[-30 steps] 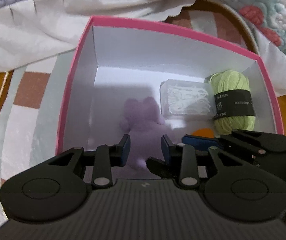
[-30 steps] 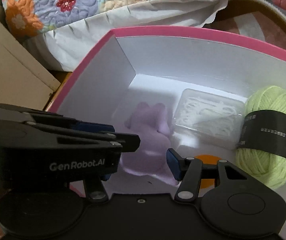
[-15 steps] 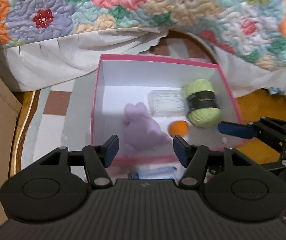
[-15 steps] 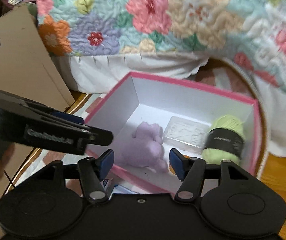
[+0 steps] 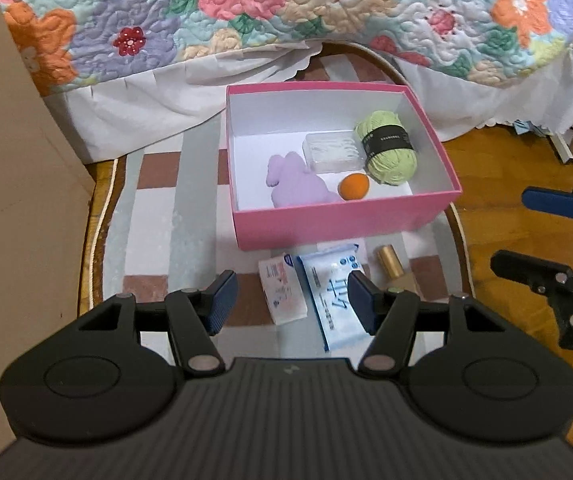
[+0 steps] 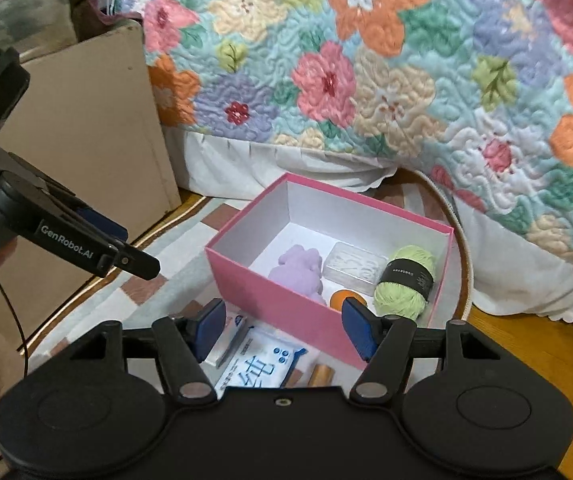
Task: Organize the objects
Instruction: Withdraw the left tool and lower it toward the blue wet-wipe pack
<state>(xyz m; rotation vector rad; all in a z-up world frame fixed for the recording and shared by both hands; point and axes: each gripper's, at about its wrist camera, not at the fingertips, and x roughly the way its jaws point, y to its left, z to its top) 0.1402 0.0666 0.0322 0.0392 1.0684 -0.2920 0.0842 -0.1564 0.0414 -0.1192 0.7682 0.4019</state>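
Quilted bedding hangs behind a striped rug [image 5: 158,216] on a wood floor. On that rug, against the near wall of the pink box [image 5: 346,222], lie the items not yet stowed: a blue-and-white wipes packet [image 5: 336,296], a small white packet [image 5: 280,294] touching its left edge, and a gold tube [image 5: 391,266] just to its right. The wipes packet's long axis runs away from the left tongs [image 5: 292,300], angled slightly leftward. It lies below and ahead, between their jaws in view. Both tongs are released and empty; the right tongs [image 6: 282,330] have just been opening, with nothing between them. Judged nearer: the left. Inside the box sit a purple plush [image 5: 294,186], clear case [image 5: 332,152], green yarn [image 5: 390,152] and orange ball [image 5: 353,186]. The left half of its floor is bare. Hazard: the box wall stands close behind the packets. Open rug lies to the left.
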